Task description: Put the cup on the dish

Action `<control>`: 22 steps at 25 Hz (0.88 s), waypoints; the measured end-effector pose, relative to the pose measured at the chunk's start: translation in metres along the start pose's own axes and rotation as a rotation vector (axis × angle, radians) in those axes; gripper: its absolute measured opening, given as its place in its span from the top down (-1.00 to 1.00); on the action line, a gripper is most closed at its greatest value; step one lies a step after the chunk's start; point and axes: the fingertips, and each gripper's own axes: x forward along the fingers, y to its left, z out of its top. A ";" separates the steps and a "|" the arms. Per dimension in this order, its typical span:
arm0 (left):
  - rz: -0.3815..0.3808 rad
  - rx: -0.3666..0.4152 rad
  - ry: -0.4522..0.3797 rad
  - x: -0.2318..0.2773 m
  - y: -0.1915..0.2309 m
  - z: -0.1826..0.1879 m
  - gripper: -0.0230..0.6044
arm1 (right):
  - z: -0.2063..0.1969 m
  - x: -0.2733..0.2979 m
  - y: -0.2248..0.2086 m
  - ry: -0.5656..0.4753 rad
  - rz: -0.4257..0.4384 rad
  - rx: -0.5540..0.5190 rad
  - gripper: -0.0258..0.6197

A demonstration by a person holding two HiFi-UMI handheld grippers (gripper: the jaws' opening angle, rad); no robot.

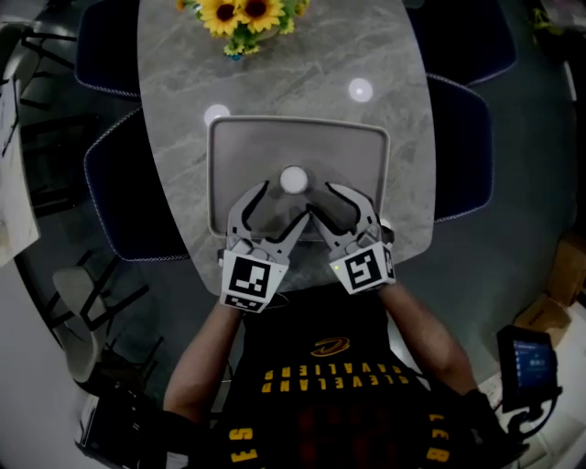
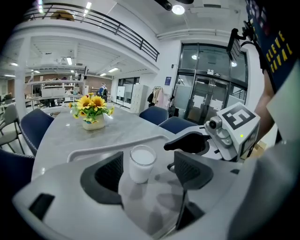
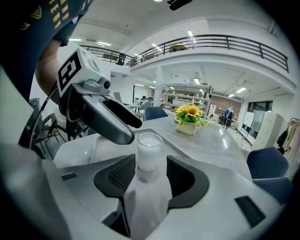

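Observation:
A small white cup stands upright near the middle of the grey rectangular dish on the marble table. My left gripper and right gripper hover over the dish's near half, side by side, both pointing at the cup. Both are open and hold nothing. In the left gripper view the cup stands just ahead of the fingertips, close to the left finger. From the right gripper view the cup lines up with the gap of the right gripper, a little beyond its tips, and the left gripper reaches in beside it.
A vase of sunflowers stands at the table's far end. Dark blue chairs flank the table on both sides. The table's near edge lies just under my wrists. A small device sits on the floor at right.

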 end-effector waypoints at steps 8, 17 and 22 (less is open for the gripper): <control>0.025 -0.034 -0.025 -0.004 0.007 -0.003 -0.12 | 0.000 0.001 -0.009 -0.005 -0.004 0.027 0.27; 0.119 -0.082 -0.057 -0.048 -0.010 0.011 -0.12 | 0.019 -0.041 -0.001 -0.019 0.025 0.057 0.27; 0.105 -0.091 -0.061 -0.046 -0.048 0.016 -0.12 | 0.018 -0.063 -0.004 -0.039 0.032 0.090 0.27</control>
